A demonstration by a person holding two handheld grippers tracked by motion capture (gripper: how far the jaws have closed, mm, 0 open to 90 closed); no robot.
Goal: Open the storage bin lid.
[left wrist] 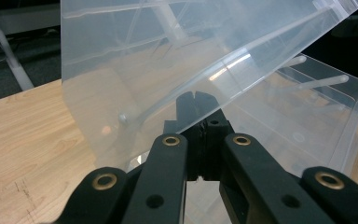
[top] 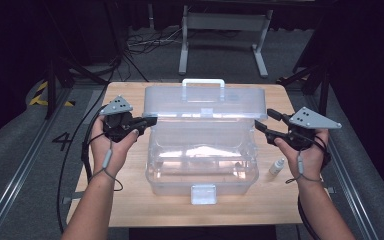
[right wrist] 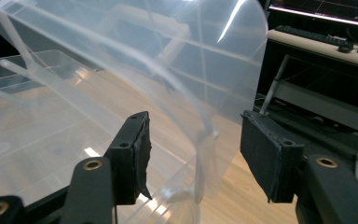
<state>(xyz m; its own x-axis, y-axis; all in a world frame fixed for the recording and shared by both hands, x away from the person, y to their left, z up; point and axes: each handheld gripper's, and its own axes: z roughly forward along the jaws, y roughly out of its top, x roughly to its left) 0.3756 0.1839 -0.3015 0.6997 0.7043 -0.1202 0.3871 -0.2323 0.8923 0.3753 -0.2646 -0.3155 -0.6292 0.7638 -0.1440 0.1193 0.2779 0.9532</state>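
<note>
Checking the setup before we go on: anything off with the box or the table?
Nothing damaged or spilled. The clear plastic box sits square on the table, its lid propped open. The left tongs are shut on the lid's edge, the right tongs open around its other end. A small bottle stands upright beside the box.

I see a clear, colourless plastic box (top: 202,160) with a frosted white handle (top: 203,82) on a pale wood-grain surface (top: 130,205). My left gripper (top: 147,121) and right gripper (top: 265,125) are black, each topped by a grey plate. A small white bottle (top: 277,166) stands beside the box.
</note>
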